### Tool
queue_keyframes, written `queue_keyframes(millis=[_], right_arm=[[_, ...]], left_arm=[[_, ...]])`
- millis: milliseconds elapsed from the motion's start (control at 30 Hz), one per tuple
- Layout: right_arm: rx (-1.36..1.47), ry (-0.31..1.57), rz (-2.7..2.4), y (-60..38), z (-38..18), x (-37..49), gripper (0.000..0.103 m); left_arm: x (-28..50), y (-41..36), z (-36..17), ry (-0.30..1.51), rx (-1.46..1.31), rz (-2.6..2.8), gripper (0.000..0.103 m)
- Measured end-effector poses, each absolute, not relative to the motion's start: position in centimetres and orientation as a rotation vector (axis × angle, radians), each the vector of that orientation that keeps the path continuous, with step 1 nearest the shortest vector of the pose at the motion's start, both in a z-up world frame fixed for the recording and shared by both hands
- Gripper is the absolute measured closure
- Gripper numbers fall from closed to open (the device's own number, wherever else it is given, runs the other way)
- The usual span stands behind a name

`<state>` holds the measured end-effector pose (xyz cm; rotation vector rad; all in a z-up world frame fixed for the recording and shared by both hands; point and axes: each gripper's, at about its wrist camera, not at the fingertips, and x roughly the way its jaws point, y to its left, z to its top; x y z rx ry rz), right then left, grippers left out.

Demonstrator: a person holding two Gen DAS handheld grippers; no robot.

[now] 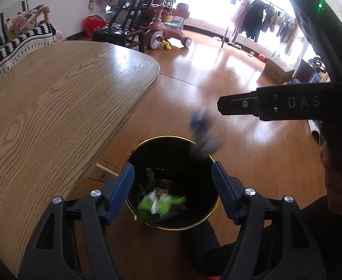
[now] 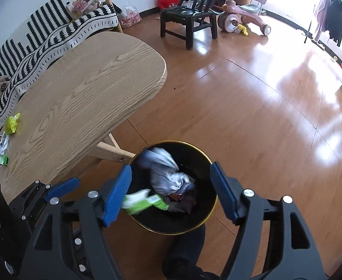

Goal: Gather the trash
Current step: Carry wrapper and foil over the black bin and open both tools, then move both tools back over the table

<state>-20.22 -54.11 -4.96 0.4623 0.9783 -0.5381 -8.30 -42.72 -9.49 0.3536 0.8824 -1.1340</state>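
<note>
Both grippers, left (image 1: 172, 187) and right (image 2: 171, 187), fingers spread empty over black gold-rimmed bin (image 2: 214, 206) | falling green wrapper (image 2: 145, 203) | stay centred until it lands | green scraps (image 2: 12, 123) wait far-left on table (image 2: 77, 93)

Round black waste bin with a gold rim (image 2: 214, 200) stands upright on the wooden floor, beside the table edge. Inside it, a crumpled pale grey-white wrapper (image 2: 168, 175) appears motion-blurred near the far wall; in the left wrist view it shows as a blurred blue-grey shape (image 1: 203, 137) at the rim. A green-and-white packet (image 2: 145, 204) is blurred at the near left side. Dark scraps line the bottom. Three green-and-white wrappers (image 2: 12, 123) lie flat on the tabletop's left edge.
</note>
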Motion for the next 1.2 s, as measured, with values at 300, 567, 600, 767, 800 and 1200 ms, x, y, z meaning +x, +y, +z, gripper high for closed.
queue_keyframes(millis=[300, 567, 600, 767, 800, 1200], right_arm=[[0.447, 0.958, -0.530, -53.7, -4.5, -19.7, 0.026], [0.373, 0.883, -0.455, -50.1, -2.0, -16.7, 0.019], [0.366, 0.871, -0.436, -49.4, -1.6, -16.1, 0.019], [0.333, 0.816, -0.324, -45.5, 0.1, -12.6, 0.018], [0.332, 0.805, -0.299, -44.7, 0.5, -11.9, 0.018], [0.194, 0.756, 0.030, -29.0, 1.6, -1.6, 0.016]], left_arm=[[-8.2, -41.8, -9.0, 0.869, 0.336, -1.123, 0.025], [-5.6, -37.2, -6.1, 0.817, 0.297, -1.032, 0.018], [-4.8, -35.8, -5.4, 0.805, 0.278, -1.002, 0.017], [-1.4, -28.9, -2.9, 0.776, 0.212, -0.853, 0.013], [-0.7, -27.3, -2.5, 0.773, 0.201, -0.820, 0.012], [5.2, -6.0, -1.1, 0.792, 0.117, -0.411, 0.009]])
